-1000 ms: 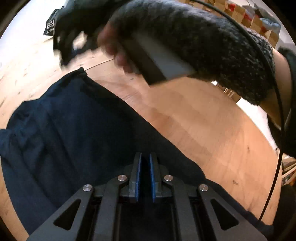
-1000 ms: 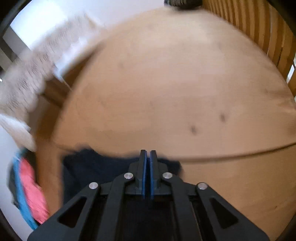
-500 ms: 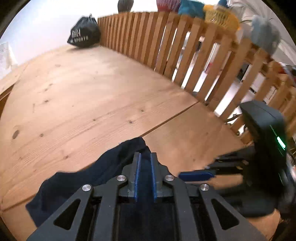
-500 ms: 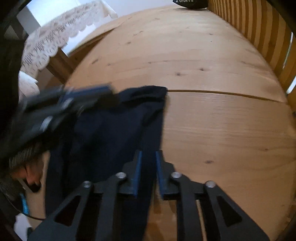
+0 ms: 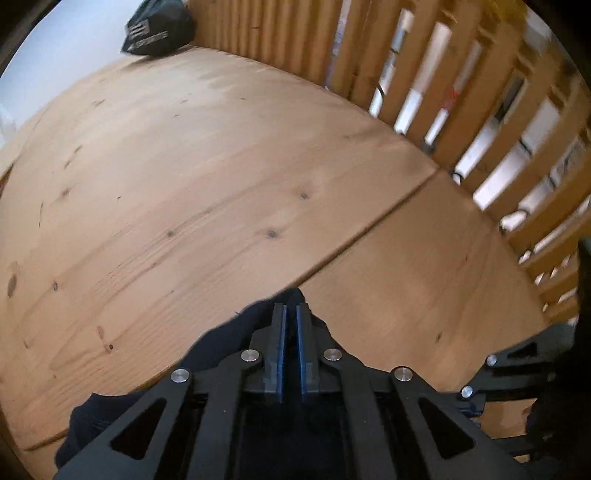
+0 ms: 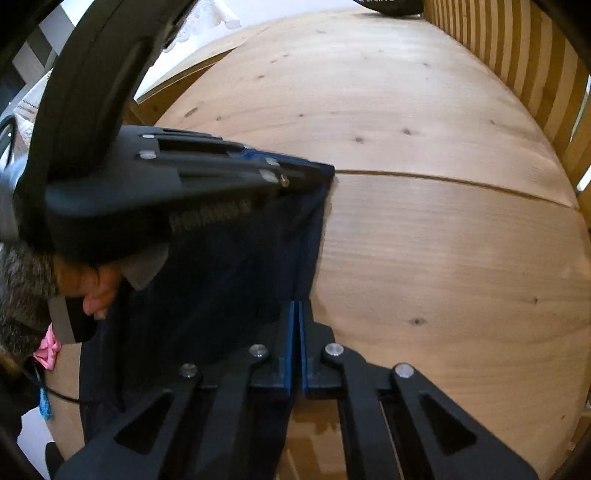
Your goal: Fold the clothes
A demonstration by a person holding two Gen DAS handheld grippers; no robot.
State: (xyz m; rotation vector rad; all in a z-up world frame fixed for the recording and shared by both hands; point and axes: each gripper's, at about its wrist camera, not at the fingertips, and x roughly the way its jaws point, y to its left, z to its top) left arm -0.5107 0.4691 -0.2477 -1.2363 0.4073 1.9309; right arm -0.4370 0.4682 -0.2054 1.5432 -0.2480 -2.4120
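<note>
Garment: dark navy cloth (image 6: pixel 236 258) spread on the wooden table (image 6: pixel 424 258), its right edge running between the two grippers.
Left gripper (image 5: pixel 290 317): blue pads nearly together, pinching the cloth's far corner near the table seam.
Right gripper (image 6: pixel 297 314): blue pads pressed narrow on the cloth's near edge.
Right wrist view only: the left gripper from the side, the person's left hand (image 6: pixel 92 284) curled on its handle, a grey knitted sleeve (image 6: pixel 18 284), something pink (image 6: pixel 48 350) below the table edge.
Left wrist view only: wooden slat railing (image 5: pixel 461 92) beyond the table, a black bag (image 5: pixel 159 27) at the far corner.
Pose: both grippers tilt steeply down at the table.
</note>
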